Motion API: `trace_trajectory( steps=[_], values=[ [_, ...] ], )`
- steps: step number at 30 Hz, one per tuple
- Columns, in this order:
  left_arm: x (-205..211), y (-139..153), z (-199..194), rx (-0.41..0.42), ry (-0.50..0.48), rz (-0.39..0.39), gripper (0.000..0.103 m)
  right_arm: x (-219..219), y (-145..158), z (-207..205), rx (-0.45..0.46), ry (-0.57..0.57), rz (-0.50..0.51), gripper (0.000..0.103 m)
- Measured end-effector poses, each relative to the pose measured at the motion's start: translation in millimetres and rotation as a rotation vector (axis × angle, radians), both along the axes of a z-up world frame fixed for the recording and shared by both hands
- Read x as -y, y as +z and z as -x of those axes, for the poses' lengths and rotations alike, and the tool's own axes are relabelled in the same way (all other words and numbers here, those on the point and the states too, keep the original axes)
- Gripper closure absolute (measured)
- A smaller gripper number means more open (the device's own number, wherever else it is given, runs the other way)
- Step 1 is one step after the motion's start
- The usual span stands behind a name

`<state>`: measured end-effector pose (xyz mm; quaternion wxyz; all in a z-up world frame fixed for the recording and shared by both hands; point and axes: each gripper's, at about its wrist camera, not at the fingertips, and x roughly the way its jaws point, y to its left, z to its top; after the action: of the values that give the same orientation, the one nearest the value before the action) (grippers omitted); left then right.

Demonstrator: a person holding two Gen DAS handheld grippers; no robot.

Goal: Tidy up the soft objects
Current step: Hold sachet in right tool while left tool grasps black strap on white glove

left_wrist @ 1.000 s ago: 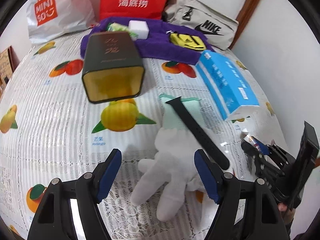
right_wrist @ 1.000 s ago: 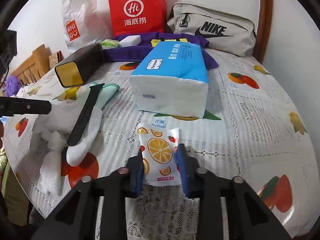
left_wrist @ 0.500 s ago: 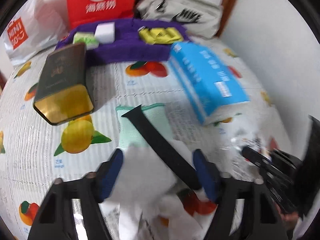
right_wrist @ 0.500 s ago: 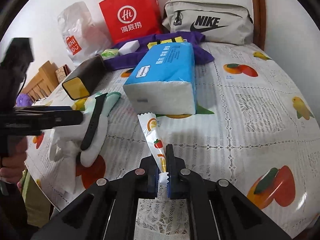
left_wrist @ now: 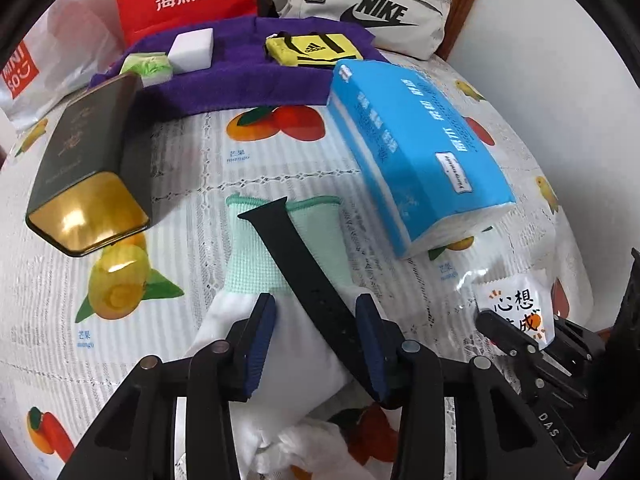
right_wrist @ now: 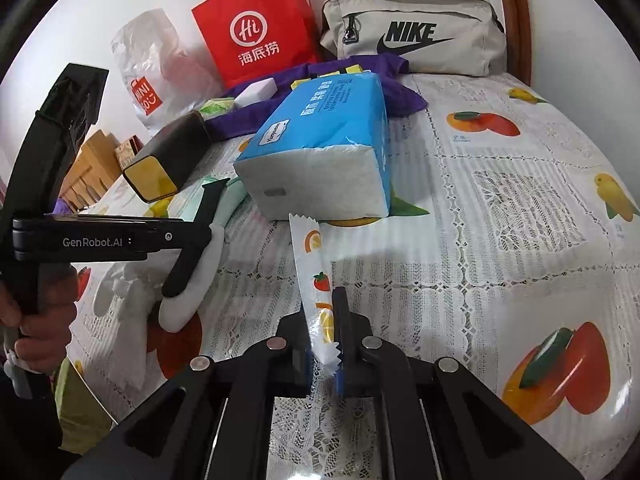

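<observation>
A white glove with a mint-green cuff [left_wrist: 256, 256] lies on the table with a black watch strap [left_wrist: 304, 264] across it. My left gripper [left_wrist: 316, 344] is half closed around the glove's white part and the strap's near end; its pads touch the glove's sides. It also shows in the right wrist view [right_wrist: 188, 252]. My right gripper [right_wrist: 326, 340] is shut on a fruit-printed sachet [right_wrist: 314, 276] and holds it edge-on above the table. In the left wrist view the sachet [left_wrist: 516, 312] shows at the right. A blue tissue pack [left_wrist: 412, 148] lies beyond.
A dark tin with a gold end [left_wrist: 88, 172] lies at the left. A purple cloth [left_wrist: 248, 76] at the back carries a white block [left_wrist: 192, 50], a green packet [left_wrist: 146, 66] and a yellow pouch [left_wrist: 312, 50]. Behind stand a red paper bag [right_wrist: 260, 28], a Nike bag [right_wrist: 412, 36] and a plastic bag [right_wrist: 148, 72].
My left gripper moved forward over the glove and narrowed around it and the strap. My right gripper closed on the sachet and lifted it off the table, turning it edge-on.
</observation>
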<state>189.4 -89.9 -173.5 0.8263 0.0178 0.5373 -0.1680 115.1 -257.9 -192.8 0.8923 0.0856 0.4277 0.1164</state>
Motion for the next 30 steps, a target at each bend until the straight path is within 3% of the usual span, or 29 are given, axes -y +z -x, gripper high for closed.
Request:
trace_trajectory(
  steps=[3, 8, 11, 12, 17, 21, 30],
  values=[
    [3, 5, 2, 0.021, -0.009, 0.01, 0.064, 2, -1, 0, 0.0, 0.0, -0.013, 0.096],
    [17, -6, -4, 0.016, -0.034, -0.043, 0.064, 1, -1, 2, 0.015, 0.01, -0.008, 0.096],
    [22, -6, -2, 0.067, -0.041, -0.088, 0.069, 2, -2, 2, 0.017, 0.008, -0.021, 0.096],
    [21, -5, -2, 0.073, -0.048, -0.077, 0.074, 3, -2, 2, 0.018, 0.008, -0.027, 0.096],
    [15, 0, 1, 0.078, -0.057, -0.057, 0.075, 6, -3, 3, 0.021, 0.009, -0.048, 0.096],
    [19, -4, 1, 0.058, -0.076, -0.074, 0.064, 5, -2, 4, 0.026, 0.014, -0.04, 0.096],
    [12, -4, -18, 0.015, -0.007, -0.004, 0.064, 5, -3, 3, 0.028, 0.016, -0.031, 0.096]
  ],
)
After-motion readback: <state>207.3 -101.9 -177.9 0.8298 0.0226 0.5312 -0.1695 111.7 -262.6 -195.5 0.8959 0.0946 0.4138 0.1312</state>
